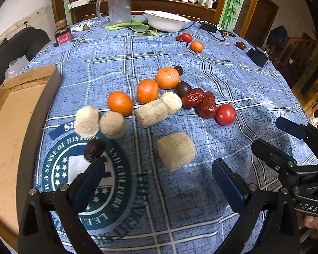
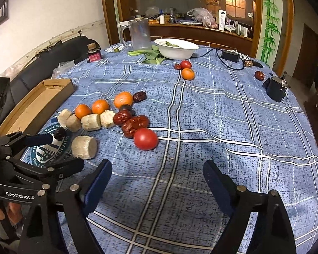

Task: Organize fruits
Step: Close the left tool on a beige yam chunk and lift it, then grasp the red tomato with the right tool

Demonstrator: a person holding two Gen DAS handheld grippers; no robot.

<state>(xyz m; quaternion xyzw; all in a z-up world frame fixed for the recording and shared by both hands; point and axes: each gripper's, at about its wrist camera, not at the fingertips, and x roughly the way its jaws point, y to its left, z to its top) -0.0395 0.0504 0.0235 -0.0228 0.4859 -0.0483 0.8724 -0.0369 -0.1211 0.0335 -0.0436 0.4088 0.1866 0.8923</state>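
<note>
Oranges (image 1: 147,91) number four, tomatoes (image 1: 225,114) two, corn pieces (image 1: 176,150) five.

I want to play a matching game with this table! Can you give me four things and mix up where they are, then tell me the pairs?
Things:
1. white bowl
2. cardboard box
3. big tomato
4. clear jug

Places:
A. at the table's left edge
B. left of the bowl, far side
C. beside the dried red dates
D. far side, next to the green leaves

Pairs: 1-D, 2-A, 3-C, 4-B
</note>
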